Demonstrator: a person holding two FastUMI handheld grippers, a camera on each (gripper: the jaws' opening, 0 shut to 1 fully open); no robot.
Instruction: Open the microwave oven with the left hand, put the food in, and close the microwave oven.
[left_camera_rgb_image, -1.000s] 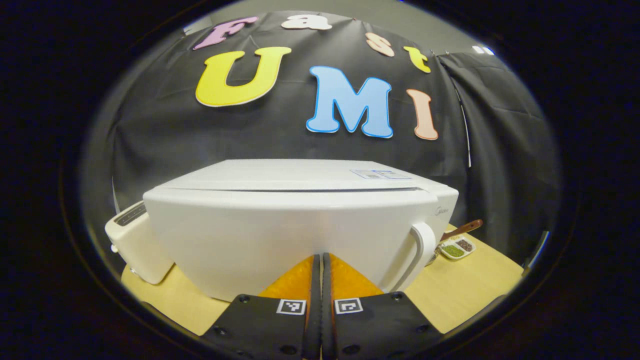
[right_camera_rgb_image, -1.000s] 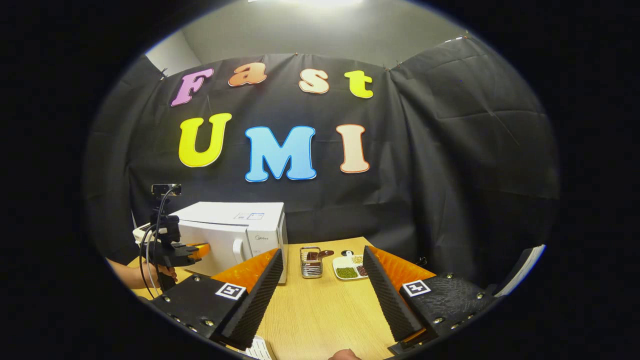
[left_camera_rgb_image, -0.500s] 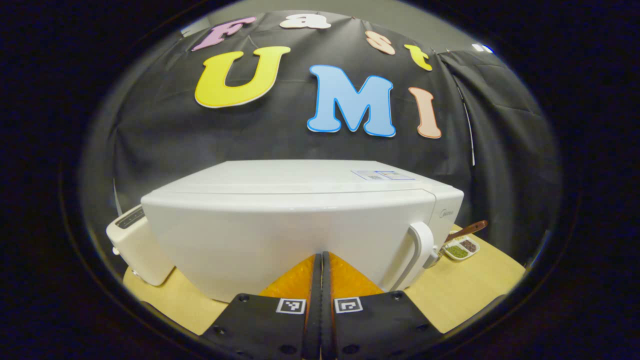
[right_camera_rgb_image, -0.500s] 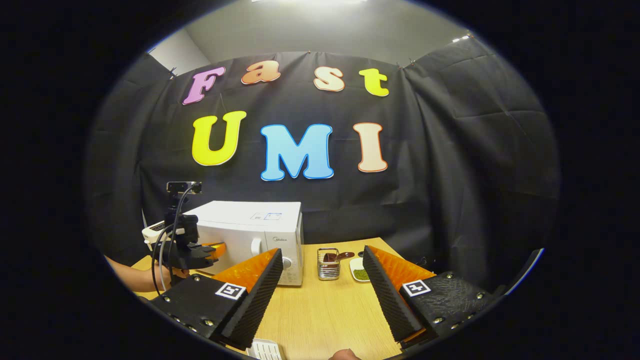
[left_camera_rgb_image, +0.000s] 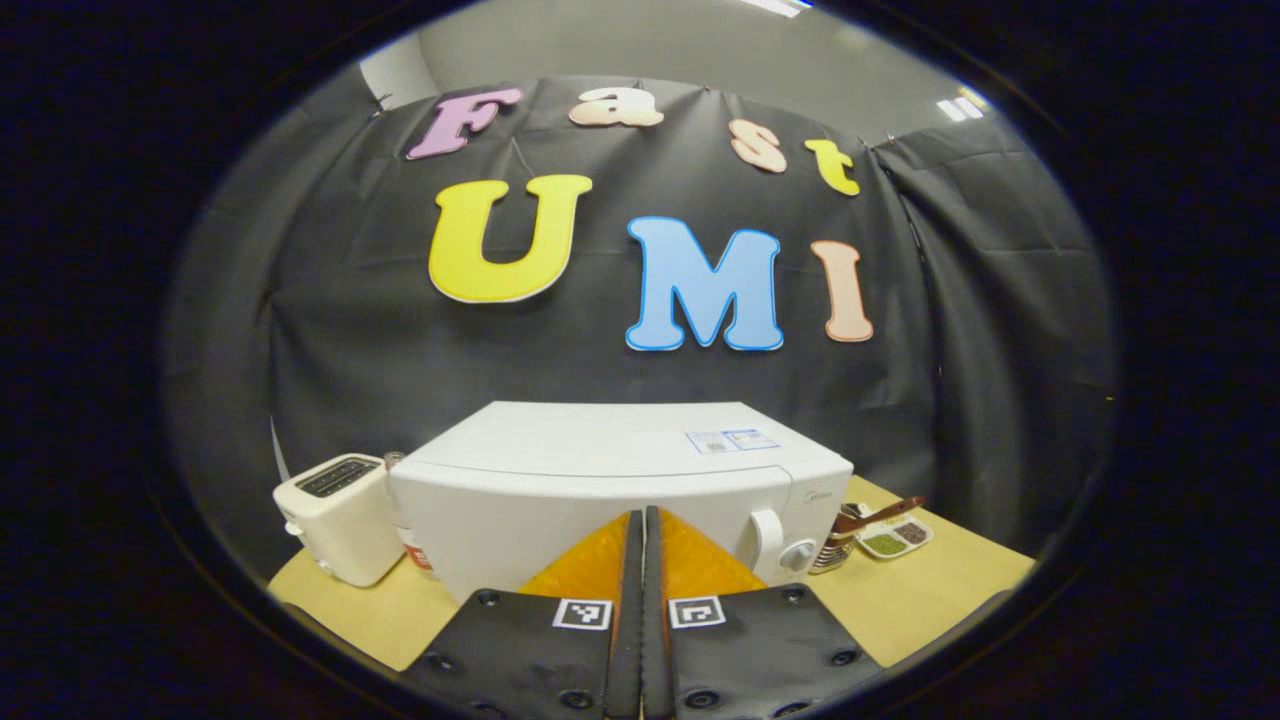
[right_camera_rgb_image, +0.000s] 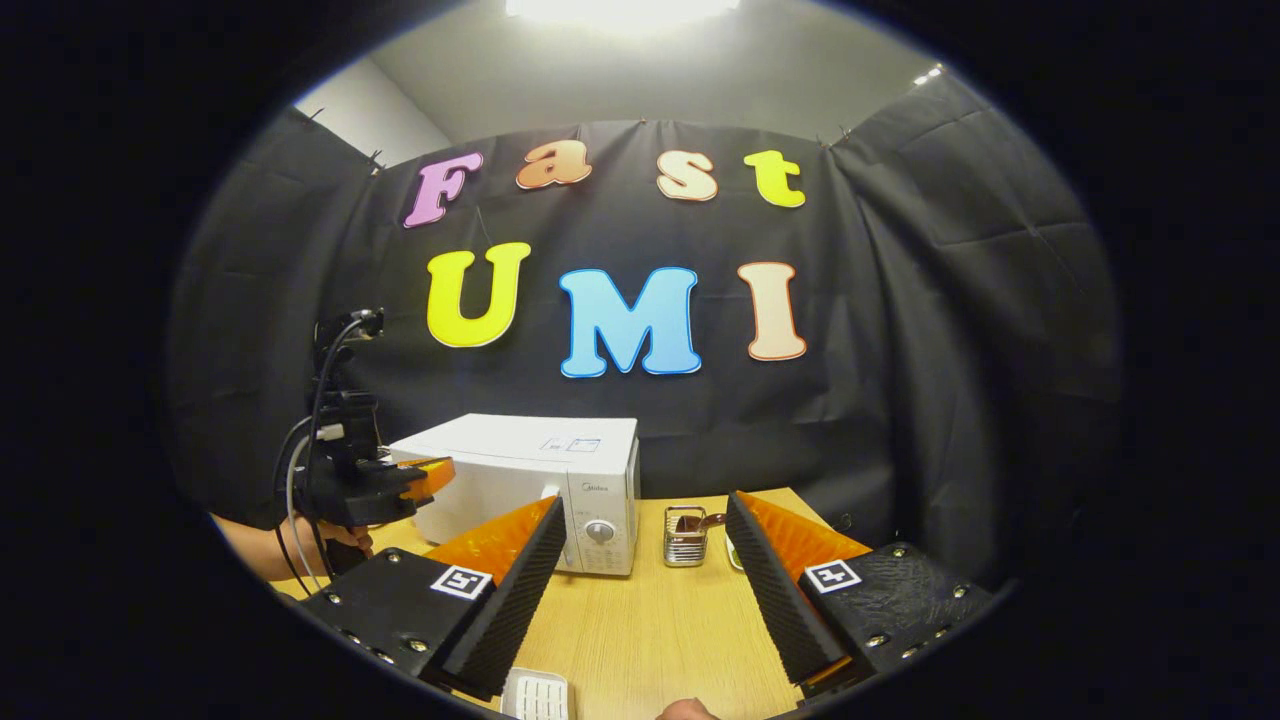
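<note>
In the left gripper view, the left gripper is pointing straight at the microwave oven, its two fingers pressed together with nothing between them. The oven is sitting on the counter just ahead of the tips, door shut, with its handle and a round knob lying to the right of the fingers. A toaster is standing off to the left of the gripper, beside the oven. To the right, past the oven — a small metal rack and a dish of beans.

In the right gripper view, the right gripper is hanging above the counter with its fingers spread wide apart, holding nothing. The microwave oven is standing ahead and to the left of it, door closed. Farther left, the left gripper — held by a hand — is hovering just in front of the oven. The metal rack is standing ahead between the right gripper's fingers, and a white ridged object is lying at the counter's near edge beneath them.
</note>
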